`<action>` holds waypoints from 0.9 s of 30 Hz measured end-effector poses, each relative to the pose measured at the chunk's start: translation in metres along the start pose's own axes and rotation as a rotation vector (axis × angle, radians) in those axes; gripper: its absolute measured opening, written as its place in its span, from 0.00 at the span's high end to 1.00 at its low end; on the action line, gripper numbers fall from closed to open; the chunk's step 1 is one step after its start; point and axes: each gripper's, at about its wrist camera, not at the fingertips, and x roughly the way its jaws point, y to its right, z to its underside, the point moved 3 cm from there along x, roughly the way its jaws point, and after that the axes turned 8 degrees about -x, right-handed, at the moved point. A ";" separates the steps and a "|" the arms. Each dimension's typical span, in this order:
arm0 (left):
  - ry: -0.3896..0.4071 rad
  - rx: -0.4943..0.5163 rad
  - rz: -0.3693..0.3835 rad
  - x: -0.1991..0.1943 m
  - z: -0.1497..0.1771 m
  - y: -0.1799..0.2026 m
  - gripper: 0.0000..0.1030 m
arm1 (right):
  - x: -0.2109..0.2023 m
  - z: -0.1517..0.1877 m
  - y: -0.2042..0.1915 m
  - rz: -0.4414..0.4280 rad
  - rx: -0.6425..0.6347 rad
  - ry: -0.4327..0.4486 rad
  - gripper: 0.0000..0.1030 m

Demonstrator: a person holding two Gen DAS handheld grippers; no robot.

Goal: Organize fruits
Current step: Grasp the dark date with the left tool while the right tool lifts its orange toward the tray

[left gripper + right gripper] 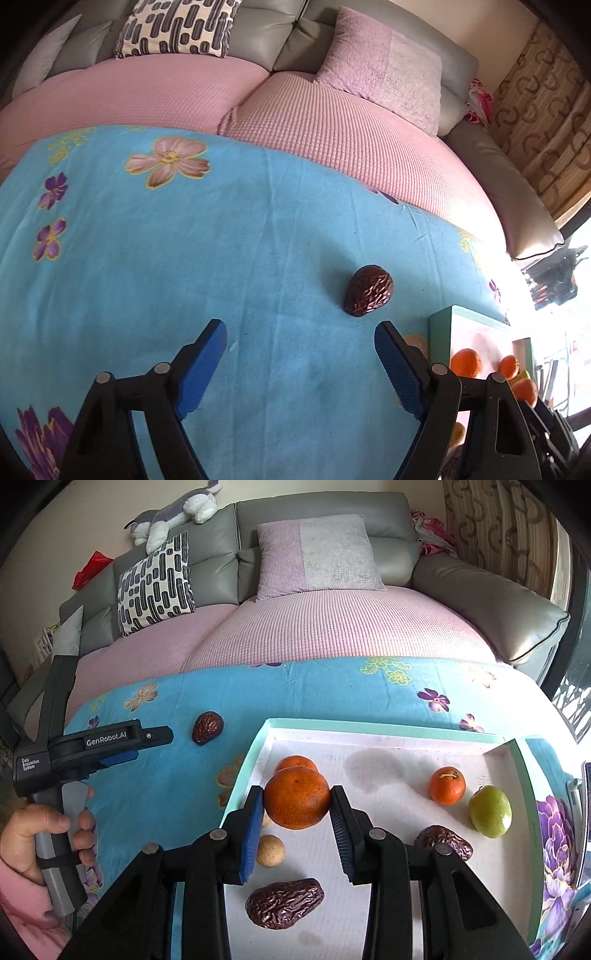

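Note:
My right gripper (297, 801) is shut on a large orange (296, 798), held just above the white tray (388, 734) with mint-green walls. In the tray lie another orange (295, 762) behind it, a small orange (447, 785), a green fruit (490, 811), two wrinkled dates (284, 902) (445, 840) and a tan round fruit (270, 850). One dark date (368, 290) (207, 727) lies on the blue floral cloth (221, 236) outside the tray. My left gripper (301, 334) (122, 755) stands open, low over the cloth, a little short and left of that date.
A grey sofa (314, 517) with a pink cover (332, 627), cushions (317, 554) and a plush toy (173, 513) lies beyond the table's far edge. The tray's corner (443, 325) with oranges (466, 361) sits right of my left gripper. A person's hand (40, 834) holds the left gripper's handle.

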 end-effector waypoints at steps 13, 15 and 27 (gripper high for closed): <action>-0.055 0.067 0.059 0.043 -0.021 0.047 0.35 | -0.013 0.019 0.039 0.023 0.096 -0.009 0.63; -0.066 0.066 0.049 0.050 -0.022 0.048 0.41 | -0.012 0.020 0.041 0.023 0.104 -0.014 0.63; -0.074 0.032 0.005 0.064 -0.021 0.044 0.60 | -0.009 0.023 0.044 -0.001 0.126 -0.018 0.63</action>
